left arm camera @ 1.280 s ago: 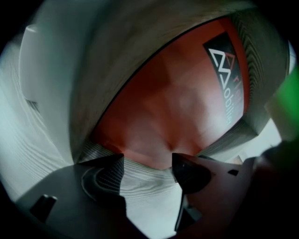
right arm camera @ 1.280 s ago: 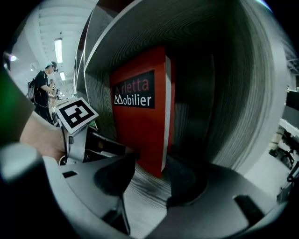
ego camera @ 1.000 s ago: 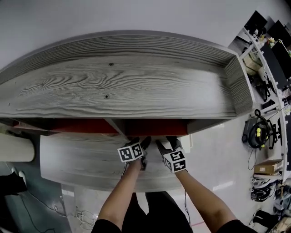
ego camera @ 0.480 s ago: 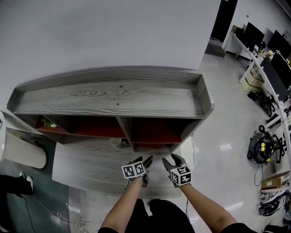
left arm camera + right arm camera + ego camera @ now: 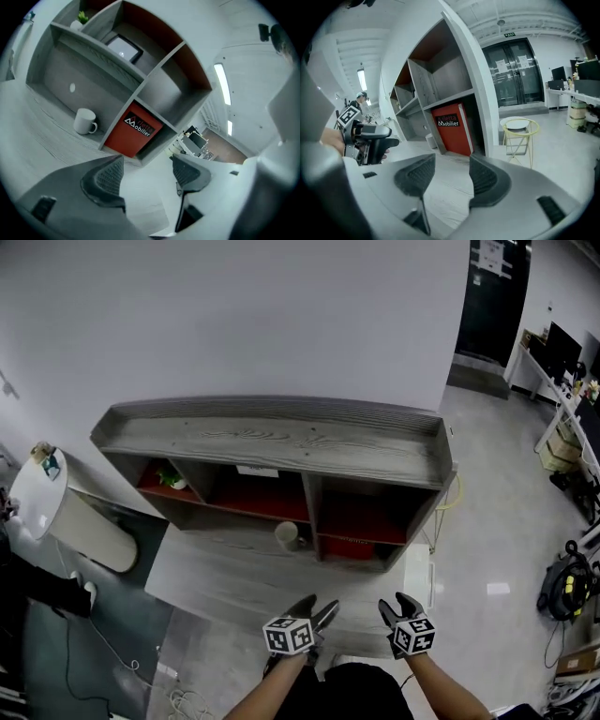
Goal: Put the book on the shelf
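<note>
Change: the person has stepped back from the shelf unit. A second ago both grippers were right at the mouth of its lower right bay. Now they hang well clear of it, over the front edge of the desk top.
Book: the red book stands upright in that lower right bay, cover facing out, with neither gripper touching it.
Left gripper: its jaws stand apart with only bare desk showing between the pads.
Right gripper: its jaws are parted a fair way and not moving, with nothing between them.
White mug: it stands just left of the divider, apart from the book.
Meaning: by my reckoning the book is already placed and let go, and this is the retreat, so little or nothing of the task is left.
</note>
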Demonstrator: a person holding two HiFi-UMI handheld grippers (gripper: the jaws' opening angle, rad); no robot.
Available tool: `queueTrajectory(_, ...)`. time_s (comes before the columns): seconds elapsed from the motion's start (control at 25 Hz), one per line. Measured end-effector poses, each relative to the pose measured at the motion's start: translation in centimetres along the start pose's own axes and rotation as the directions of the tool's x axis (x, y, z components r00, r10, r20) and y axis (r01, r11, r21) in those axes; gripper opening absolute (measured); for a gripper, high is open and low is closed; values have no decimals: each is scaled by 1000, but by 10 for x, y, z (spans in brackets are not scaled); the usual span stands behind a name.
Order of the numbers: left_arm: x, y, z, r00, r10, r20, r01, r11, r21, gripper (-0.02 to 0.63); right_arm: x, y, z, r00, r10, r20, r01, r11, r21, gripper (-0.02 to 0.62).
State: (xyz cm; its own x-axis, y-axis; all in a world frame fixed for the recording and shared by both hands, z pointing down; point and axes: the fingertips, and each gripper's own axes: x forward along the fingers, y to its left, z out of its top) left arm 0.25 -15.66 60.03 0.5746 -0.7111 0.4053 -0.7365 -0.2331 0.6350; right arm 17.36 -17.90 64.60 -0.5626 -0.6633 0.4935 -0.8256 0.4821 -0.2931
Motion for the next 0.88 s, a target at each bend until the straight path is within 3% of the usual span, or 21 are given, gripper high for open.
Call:
queueTrajectory(0.24,-79,-38,2,994,-14,112,-3,989,148,310,-40,-1,6,999,1,36,-3,999,50,215)
queueTrajectory(0.44,-112,-74,17,975,-4,223,-51,970,236,310,-73,2,53,992,-23,125,18,999,40,216)
queueTrajectory(0.64,-129,-100,28,964,-40,262,-53,940,338,307,-118,41,89,971,-25,239,-7,991,135,216)
queueTrajectory(0.8,-155,-121,18,960,-150,237,56,931,362,226,-156,78,90,964,-44,261,8,991,137,215)
queueTrajectory(0.88,-171,-125,6,964,-157,214,64,920,387,163,-175,93,80,962,-58,267,17,988,155,215)
